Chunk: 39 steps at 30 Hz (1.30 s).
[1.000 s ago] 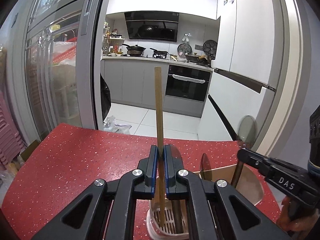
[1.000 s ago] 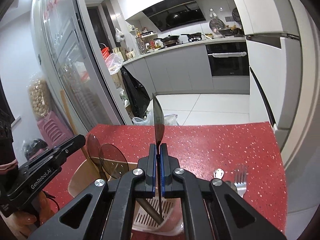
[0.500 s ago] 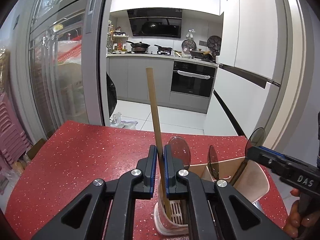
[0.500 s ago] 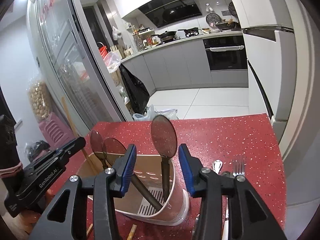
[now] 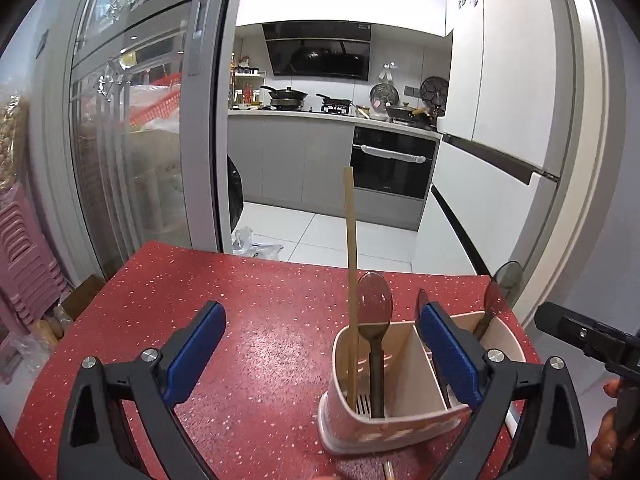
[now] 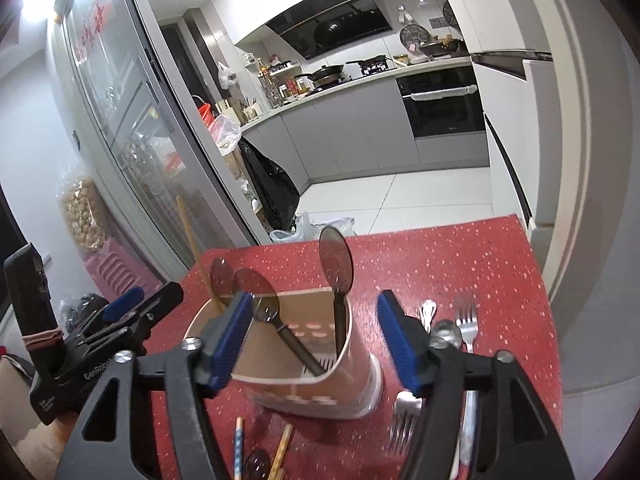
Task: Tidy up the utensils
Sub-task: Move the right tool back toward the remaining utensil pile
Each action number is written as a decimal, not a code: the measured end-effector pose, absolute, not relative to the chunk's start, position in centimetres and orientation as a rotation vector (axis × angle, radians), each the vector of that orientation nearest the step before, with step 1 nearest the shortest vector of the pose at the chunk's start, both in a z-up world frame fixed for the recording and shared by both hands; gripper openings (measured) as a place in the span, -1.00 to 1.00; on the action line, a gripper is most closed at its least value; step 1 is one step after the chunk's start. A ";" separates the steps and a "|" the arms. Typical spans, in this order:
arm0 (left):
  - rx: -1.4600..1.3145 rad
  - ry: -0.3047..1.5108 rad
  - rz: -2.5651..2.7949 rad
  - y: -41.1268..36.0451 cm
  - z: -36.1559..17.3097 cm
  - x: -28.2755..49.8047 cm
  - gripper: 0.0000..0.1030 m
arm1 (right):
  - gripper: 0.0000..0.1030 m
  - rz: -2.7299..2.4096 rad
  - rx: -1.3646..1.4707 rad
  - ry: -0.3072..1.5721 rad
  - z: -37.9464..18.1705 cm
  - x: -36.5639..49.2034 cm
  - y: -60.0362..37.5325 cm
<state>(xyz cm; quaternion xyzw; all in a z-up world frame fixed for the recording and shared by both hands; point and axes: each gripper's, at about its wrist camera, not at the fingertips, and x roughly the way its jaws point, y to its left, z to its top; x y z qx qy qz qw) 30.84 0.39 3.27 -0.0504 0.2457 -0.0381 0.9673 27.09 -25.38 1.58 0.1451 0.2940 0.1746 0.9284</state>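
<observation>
A pale pink divided utensil holder (image 5: 404, 420) (image 6: 320, 388) stands on the red speckled table (image 5: 260, 320). A wooden chopstick (image 5: 351, 264) and a dark spoon (image 5: 374, 312) stand upright in its left compartment. More dark spoons (image 6: 336, 264) stand in the other compartments. My left gripper (image 5: 320, 348) is open and empty, just in front of the holder. My right gripper (image 6: 316, 340) is open and empty around the holder's near side.
Metal forks (image 6: 466, 320) and spoons (image 6: 428, 312) lie on the table right of the holder. Loose chopsticks (image 6: 240, 444) and a dark spoon (image 6: 256, 464) lie in front of it. The table's far edge (image 5: 320, 260) drops to the kitchen floor.
My left gripper opened and let go of the wooden chopstick, which now stands in the holder. My right gripper released its dark spoon into the holder, opened wider and drew back.
</observation>
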 end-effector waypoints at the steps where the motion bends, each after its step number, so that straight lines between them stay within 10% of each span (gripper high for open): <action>1: -0.103 0.495 -0.082 0.5 3.3 30.4 1.00 | 0.58 0.351 0.294 0.605 1.7 26.7 -25.4; 7: -0.093 0.556 -0.118 1.2 2.9 27.1 1.00 | 1.00 0.302 0.283 0.598 2.1 23.6 -25.4; 33: 0.001 0.960 -0.065 3.6 -9.7 14.7 1.00 | 0.99 0.272 0.228 1.025 -7.9 13.0 -20.9; 39: 0.001 0.972 -0.046 4.0 -10.2 14.1 1.00 | 0.63 0.302 0.206 1.069 -8.9 13.3 -19.4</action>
